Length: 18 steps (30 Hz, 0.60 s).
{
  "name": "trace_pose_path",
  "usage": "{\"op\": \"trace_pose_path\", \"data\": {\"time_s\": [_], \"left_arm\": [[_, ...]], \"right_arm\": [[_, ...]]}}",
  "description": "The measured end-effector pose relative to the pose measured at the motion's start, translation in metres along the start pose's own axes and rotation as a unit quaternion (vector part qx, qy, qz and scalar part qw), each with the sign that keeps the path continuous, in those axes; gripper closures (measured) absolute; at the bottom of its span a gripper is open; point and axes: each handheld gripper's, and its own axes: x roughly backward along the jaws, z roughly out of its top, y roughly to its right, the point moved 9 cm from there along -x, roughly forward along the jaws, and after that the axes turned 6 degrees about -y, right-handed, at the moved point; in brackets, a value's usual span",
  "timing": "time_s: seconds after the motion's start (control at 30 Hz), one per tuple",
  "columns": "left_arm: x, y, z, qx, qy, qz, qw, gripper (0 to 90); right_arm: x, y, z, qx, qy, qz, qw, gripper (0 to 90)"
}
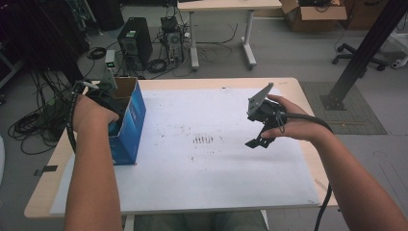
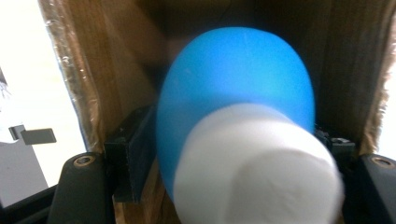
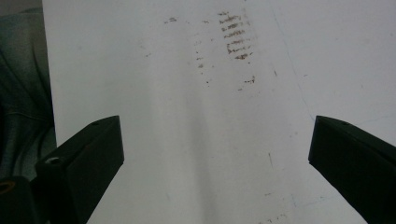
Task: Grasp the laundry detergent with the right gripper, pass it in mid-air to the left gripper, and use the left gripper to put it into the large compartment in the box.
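Both sets of fingers gape: the left gripper (image 2: 224, 154) straddles a blue object (image 2: 233, 88) inside the box (image 1: 129, 120), the right gripper (image 3: 215, 154) over bare mat (image 3: 187, 140).

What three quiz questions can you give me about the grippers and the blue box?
1. True or false: the right gripper holds something.
2. Which colour is the outside of the box that the left gripper reaches into? A red, B blue, C green.
3. Fill in: the thing between the left gripper's jaws is blue and ____.
Key: 1 false, its jaws stand open and empty above the white sheet; 2 B; 3 white.
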Motion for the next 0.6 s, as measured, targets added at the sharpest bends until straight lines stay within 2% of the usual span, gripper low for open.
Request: {"op": "trace_pose_path", "data": {"time_s": [0.27,0.47,0.6], "left_arm": [[0.015,-0.001,-0.002,0.001,0.011,0.008,0.9999,26.5],[0.024,-0.001,-0.006,0.002,0.024,0.000,0.9997,21.7],[0.029,0.001,-0.010,0.000,0.021,-0.012,0.9997,18.9]], "right_arm": [[0.001,-0.001,0.001,0.001,0.003,-0.001,1.0000,3.3],[0.001,-0.001,0.002,0.003,0.003,0.000,1.0000,3.3],[0.000,-0.002,0.005,0.006,0.003,0.000,1.0000,3.3]]}}
